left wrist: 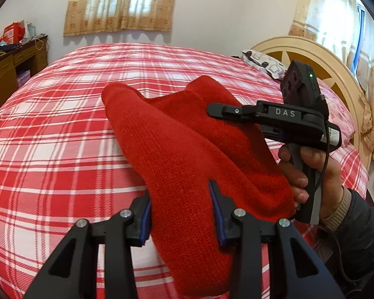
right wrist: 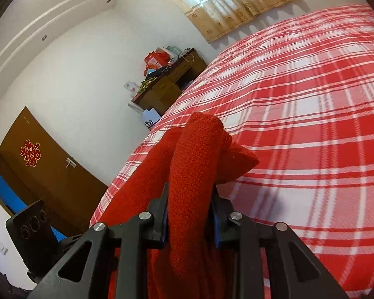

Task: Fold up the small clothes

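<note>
A small red knitted garment (left wrist: 177,154) hangs above the red-and-white checked bed (left wrist: 62,124), stretched between both grippers. My left gripper (left wrist: 180,206) is shut on a thick fold of it, blue pads pressed against the knit on both sides. The right gripper (left wrist: 239,112), held by a person's hand (left wrist: 311,169), reaches in from the right behind the cloth. In the right wrist view my right gripper (right wrist: 190,199) is shut on a bunched roll of the red garment (right wrist: 194,164), which rises between the fingers. The garment's lower part is hidden below the frames.
A cream headboard (left wrist: 311,52) and pillows (left wrist: 264,62) stand at the bed's right end. A brown desk (left wrist: 10,67) piled with items stands beyond the far left corner. Curtained windows (left wrist: 122,2) line the back wall. A brown door (right wrist: 42,164) shows in the right wrist view.
</note>
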`<act>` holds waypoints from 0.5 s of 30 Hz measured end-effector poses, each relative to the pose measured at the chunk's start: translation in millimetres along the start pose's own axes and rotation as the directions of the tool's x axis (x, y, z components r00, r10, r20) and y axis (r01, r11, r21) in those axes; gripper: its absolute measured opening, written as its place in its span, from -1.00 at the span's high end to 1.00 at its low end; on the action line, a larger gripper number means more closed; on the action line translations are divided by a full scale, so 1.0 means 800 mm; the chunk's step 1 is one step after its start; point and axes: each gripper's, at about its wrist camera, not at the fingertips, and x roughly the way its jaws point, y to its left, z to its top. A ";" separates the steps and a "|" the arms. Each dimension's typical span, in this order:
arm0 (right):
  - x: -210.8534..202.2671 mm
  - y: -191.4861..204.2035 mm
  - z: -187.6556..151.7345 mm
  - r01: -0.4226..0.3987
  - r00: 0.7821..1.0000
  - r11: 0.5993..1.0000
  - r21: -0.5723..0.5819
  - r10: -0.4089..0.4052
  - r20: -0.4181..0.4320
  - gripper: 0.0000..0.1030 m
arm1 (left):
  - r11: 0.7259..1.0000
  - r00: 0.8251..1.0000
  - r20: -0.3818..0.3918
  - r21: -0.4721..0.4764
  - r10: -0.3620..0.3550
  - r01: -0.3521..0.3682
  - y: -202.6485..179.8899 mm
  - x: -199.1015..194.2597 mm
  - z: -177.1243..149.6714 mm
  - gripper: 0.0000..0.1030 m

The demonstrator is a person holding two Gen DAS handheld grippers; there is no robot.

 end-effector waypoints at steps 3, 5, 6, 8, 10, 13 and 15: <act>0.010 0.008 0.003 -0.010 1.000 1.000 -0.007 0.010 -0.011 0.47 | 1.000 1.000 0.008 -0.011 0.012 -0.012 0.007 -0.005 0.000 0.20; 0.017 0.011 0.004 -0.017 1.000 1.000 -0.006 0.017 -0.020 0.47 | 1.000 1.000 0.013 -0.022 0.019 -0.018 0.013 -0.008 -0.002 0.20; 0.020 0.012 0.004 -0.019 1.000 1.000 -0.005 0.019 -0.023 0.47 | 0.999 1.000 0.016 -0.027 0.021 -0.021 0.016 -0.010 -0.003 0.20; 0.027 0.013 0.003 -0.025 0.999 1.000 -0.002 0.025 -0.030 0.48 | 0.999 0.999 0.019 -0.035 0.027 -0.026 0.021 -0.012 -0.005 0.20; 0.030 0.015 0.003 -0.029 0.999 1.000 0.002 0.029 -0.036 0.48 | 0.999 0.999 0.020 -0.040 0.031 -0.030 0.023 -0.014 -0.008 0.20; 0.036 0.016 0.004 -0.034 0.998 0.999 0.004 0.034 -0.045 0.48 | 0.998 0.999 0.021 -0.042 0.037 -0.036 0.026 -0.017 -0.011 0.20; 0.040 0.019 0.005 -0.037 0.998 0.999 0.002 0.037 -0.052 0.48 | 0.998 0.999 0.022 -0.044 0.041 -0.040 0.029 -0.019 -0.012 0.20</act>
